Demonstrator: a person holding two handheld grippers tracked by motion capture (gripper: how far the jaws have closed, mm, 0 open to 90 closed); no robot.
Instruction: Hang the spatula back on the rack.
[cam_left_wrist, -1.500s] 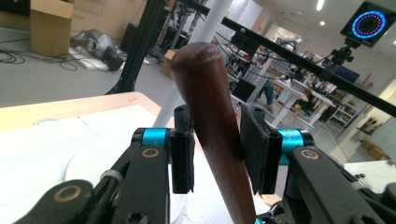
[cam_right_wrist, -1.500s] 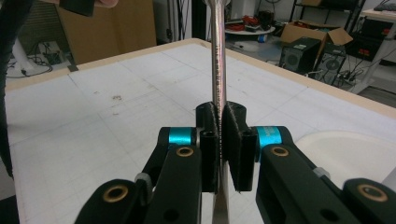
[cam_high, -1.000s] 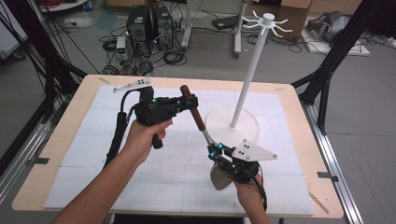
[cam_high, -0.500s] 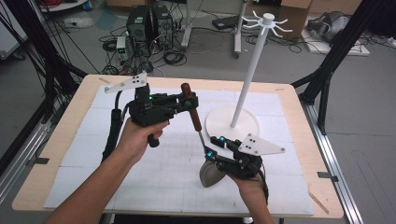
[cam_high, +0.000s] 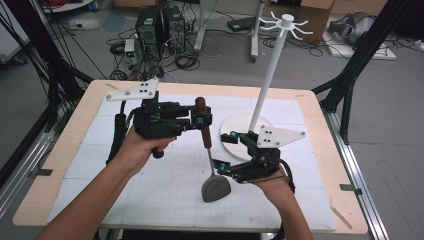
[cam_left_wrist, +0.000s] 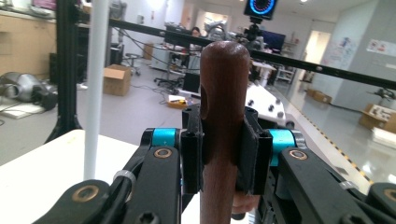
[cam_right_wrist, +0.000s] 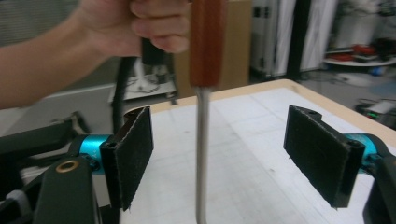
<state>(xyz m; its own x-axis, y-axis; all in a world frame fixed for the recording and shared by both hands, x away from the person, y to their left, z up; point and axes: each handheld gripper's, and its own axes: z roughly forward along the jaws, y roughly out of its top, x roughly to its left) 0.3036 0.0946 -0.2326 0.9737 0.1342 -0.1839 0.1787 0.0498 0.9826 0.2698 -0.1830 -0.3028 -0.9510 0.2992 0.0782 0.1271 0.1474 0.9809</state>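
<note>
My left gripper (cam_high: 202, 120) is clenched on the brown wooden handle of a spatula (cam_high: 206, 150), which hangs upright at frame centre above the table (cam_high: 75, 145). My right gripper (cam_high: 226, 151) jaws have just been opening, now released either side of its metal shaft.

Before me lies the light wooden table (cam_high: 60, 165), covered across most of its top by a white gridded mat (cam_high: 165, 210). To the right of the frame's middle a round white base plate (cam_high: 235, 131) rests on that mat, and from it a slim white pole (cam_high: 267, 75) rises, leaning slightly, to a crown of thin white hooks (cam_high: 286, 22) at the upper right. Beyond the table's far edge, at upper centre-left, I see two black computer towers (cam_high: 160, 27) on the grey floor amid loose black cables (cam_high: 185, 61). Black frame struts (cam_high: 362, 55) slant down the right side.
</note>
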